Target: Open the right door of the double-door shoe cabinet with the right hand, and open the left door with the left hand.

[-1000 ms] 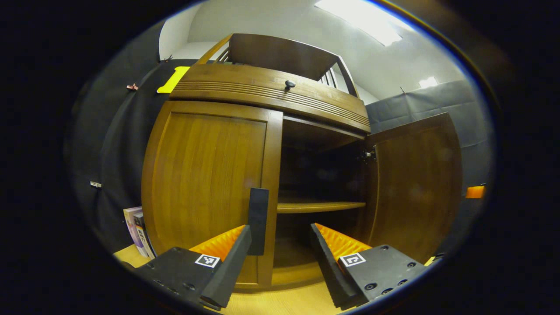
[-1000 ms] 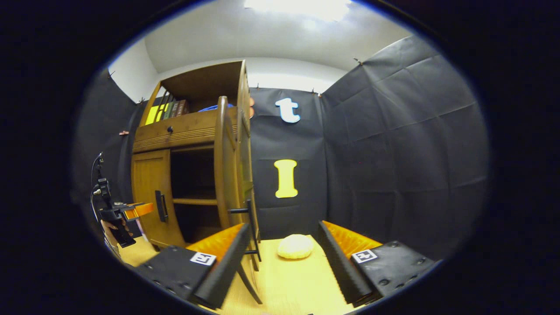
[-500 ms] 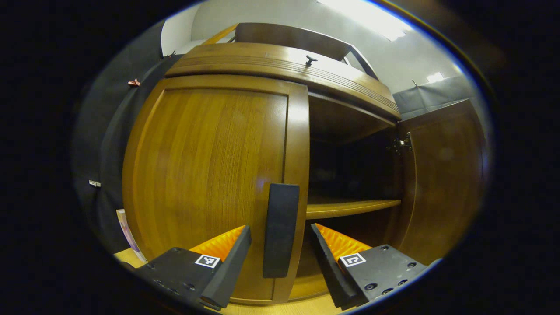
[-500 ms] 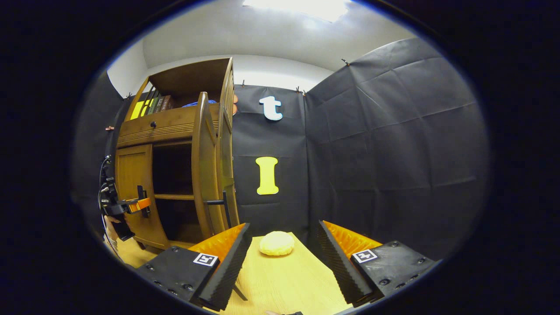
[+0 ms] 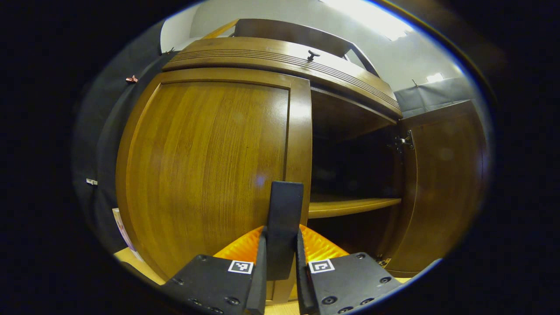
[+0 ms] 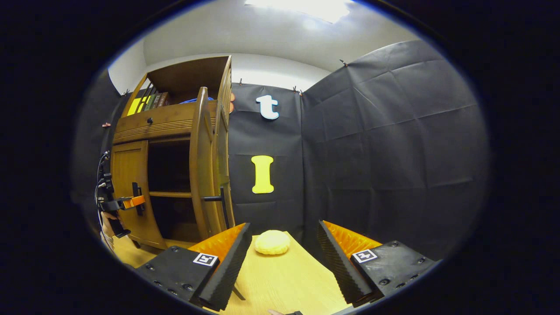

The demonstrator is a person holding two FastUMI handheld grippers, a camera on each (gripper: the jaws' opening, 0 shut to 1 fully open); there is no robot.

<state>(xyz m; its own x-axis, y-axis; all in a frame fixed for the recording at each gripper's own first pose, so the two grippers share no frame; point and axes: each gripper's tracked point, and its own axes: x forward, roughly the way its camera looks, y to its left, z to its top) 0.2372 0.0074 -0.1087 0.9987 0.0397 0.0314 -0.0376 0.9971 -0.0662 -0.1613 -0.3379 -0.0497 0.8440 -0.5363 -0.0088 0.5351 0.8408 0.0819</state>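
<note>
**Now clamped on the left door's handle, right door swung wide**

Pinched the dark upright handle [image 5: 284,227] of the left door [image 5: 205,175] between both fingers of the left gripper [image 5: 280,280], one finger [image 5: 261,262] against each side of the bar. Sat low on the handle, with the bar's top rising clear above the fingertips. Stayed flat against the cabinet front, that left door, closed, with the handle near its right edge. Lay open just right of it: the dark inside of the shoe cabinet [image 5: 280,57], crossed by one wooden shelf [image 5: 350,205]. Stood swung out at the far right, the right door [image 5: 442,183], its inner face and a metal hinge [image 5: 404,142] showing near the top. Carried a small dark knob [image 5: 312,54] on the ribbed drawer front above the doors.

Held well apart in the right gripper view, the fingers of the right gripper [image 6: 284,258], with nothing between them but bare wooden tabletop [image 6: 284,284]. Rested beyond them on that tabletop, a pale round bun-like lump [image 6: 272,242], touching neither finger. Seen edge-on at the left, the right door [image 6: 201,166] with its handle [image 6: 221,199] sticking out. Seen farther left and small, the left gripper [image 6: 131,202] at the left door's handle [image 6: 136,199], with part of a hand [image 6: 107,216] behind it. Stood upright on the open top shelf, a row of books [image 6: 151,101].
</note>
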